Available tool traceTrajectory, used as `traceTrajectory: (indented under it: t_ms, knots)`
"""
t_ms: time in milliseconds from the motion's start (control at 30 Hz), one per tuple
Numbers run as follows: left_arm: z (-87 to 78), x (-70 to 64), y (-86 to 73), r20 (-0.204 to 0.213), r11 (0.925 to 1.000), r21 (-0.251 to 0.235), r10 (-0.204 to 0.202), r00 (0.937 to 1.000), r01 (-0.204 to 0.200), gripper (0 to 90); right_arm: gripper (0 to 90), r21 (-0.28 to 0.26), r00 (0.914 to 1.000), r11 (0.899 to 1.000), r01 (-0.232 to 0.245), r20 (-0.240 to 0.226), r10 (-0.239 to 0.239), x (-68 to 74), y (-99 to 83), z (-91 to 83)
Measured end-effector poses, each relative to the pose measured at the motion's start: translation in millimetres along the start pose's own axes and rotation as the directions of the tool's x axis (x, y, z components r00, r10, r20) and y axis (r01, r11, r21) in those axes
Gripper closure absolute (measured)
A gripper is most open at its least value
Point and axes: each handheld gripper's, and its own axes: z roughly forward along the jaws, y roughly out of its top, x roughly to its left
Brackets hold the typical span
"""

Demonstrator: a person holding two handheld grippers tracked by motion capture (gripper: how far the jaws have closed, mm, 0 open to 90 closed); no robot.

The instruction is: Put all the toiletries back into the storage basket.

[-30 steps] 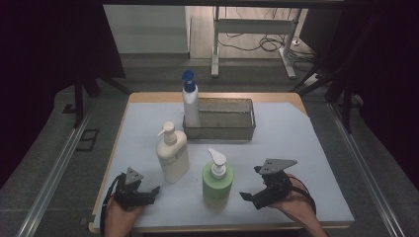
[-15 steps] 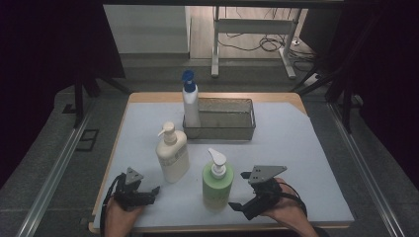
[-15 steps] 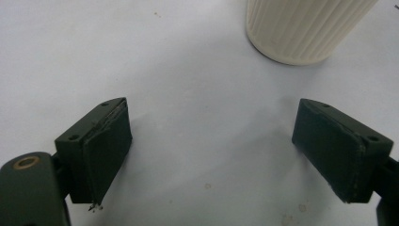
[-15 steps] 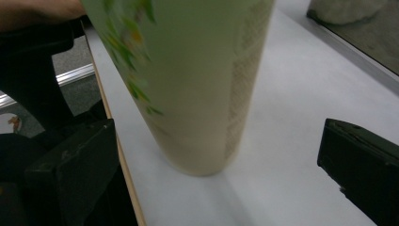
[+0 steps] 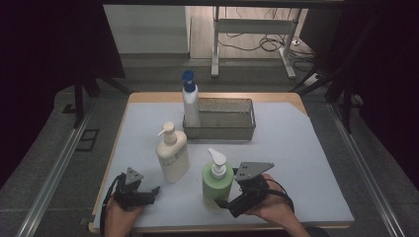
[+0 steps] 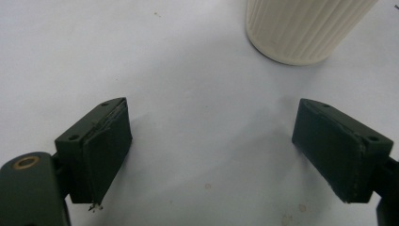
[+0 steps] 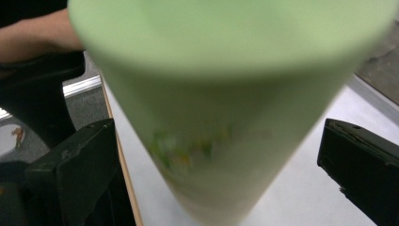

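Observation:
A green pump bottle [image 5: 217, 183] stands upright near the table's front edge. My right gripper [image 5: 226, 205] has come in at its right and front, low on its body. In the right gripper view the blurred green bottle [image 7: 226, 117] stands between the two wide-apart jaws of my right gripper [image 7: 221, 160], with a gap on the right side. My left gripper [image 5: 154, 191] rests open at the front left, pointing at bare table. The ribbed base of a cream pump bottle [image 6: 301, 28] stands just ahead of the left gripper [image 6: 211, 146]; the cream bottle [image 5: 173, 155] is upright.
A wire mesh basket [image 5: 232, 129] sits at the table's middle back. A white bottle with a blue cap [image 5: 190, 106] stands in its left end. The table's wooden front edge [image 7: 126, 179] runs close beside the right gripper's left jaw.
My right gripper has moved left toward the green bottle, and its jaws now stand on either side of it. The left gripper and the bottles have not moved.

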Motion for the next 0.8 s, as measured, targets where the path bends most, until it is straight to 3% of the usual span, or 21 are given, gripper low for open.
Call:
traceTrajectory:
  t_ms: [467, 800]
  knots:
    - [0.0, 0.0, 0.0, 0.000, 1.0000, 0.000, 0.000, 1.0000, 0.000, 12.3, 7.5, -0.032, 0.9994, 0.999, 0.016, 0.030, -0.015, 5.5, 11.9, 14.6]
    - [0.0, -0.1, 0.1, 0.000, 1.0000, 0.000, 0.000, 1.0000, 0.000, 12.3, 11.2, -0.036, 0.9981, 0.999, 0.024, 0.058, -0.021, 7.2, 12.6, 14.4]
